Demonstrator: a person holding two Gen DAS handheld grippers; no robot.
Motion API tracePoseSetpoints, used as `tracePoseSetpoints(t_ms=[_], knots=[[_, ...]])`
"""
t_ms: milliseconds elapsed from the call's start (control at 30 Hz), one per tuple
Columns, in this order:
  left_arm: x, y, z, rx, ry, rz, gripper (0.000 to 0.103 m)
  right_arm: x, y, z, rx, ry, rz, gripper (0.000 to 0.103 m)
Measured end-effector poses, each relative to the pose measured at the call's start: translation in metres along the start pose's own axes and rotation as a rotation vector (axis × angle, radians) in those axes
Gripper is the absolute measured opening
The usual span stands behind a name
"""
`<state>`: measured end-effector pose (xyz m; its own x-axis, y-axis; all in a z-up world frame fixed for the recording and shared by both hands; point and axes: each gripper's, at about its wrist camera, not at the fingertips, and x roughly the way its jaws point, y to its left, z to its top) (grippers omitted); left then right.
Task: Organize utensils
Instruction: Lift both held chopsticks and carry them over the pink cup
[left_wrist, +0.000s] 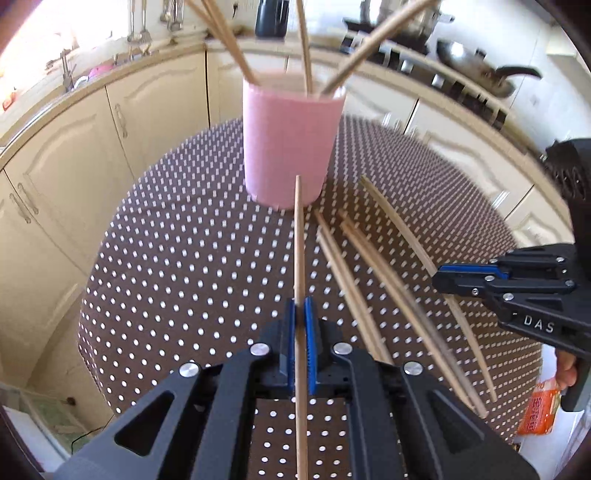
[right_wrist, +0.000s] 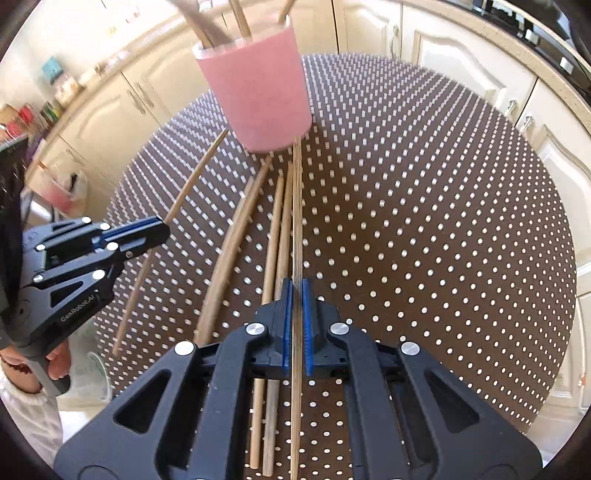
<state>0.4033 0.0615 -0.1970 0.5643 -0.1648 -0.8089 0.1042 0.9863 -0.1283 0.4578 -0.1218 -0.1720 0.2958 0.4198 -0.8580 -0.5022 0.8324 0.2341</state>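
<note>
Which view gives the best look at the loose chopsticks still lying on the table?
The right wrist view: the loose chopsticks lie fanned beside the right gripper, seen nearly end to end toward the pink cup. The left wrist view shows them off to the side, blurred and partly covered by the right gripper.

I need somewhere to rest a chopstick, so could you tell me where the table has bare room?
Free: the dotted tablecloth right of the pink cup out to the table edge, and the cloth left of the cup. Crowded: the strip before the cup, where loose chopsticks lie between both grippers.
</note>
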Motion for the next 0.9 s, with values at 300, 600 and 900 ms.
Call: tracePoseSetpoints(t_ms=[300,600,900], knots=[[-0.05,0.014,0.0,-0.08,-0.242,-0.051,0.005,-0.058,-0.016,-0.014,0.04,-0.27,0.086,0.006],[-0.084,0.017,0.018,-0.125,-0.509,-0.081,0.005,-0.091,-0.011,-0.002,0.042,-0.535,0.141,0.006],[-0.107,0.007,0.061,-0.109,-0.768,-0.059,0.005,-0.104,0.013,0.047,0.027,-0.766,0.143,0.006]])
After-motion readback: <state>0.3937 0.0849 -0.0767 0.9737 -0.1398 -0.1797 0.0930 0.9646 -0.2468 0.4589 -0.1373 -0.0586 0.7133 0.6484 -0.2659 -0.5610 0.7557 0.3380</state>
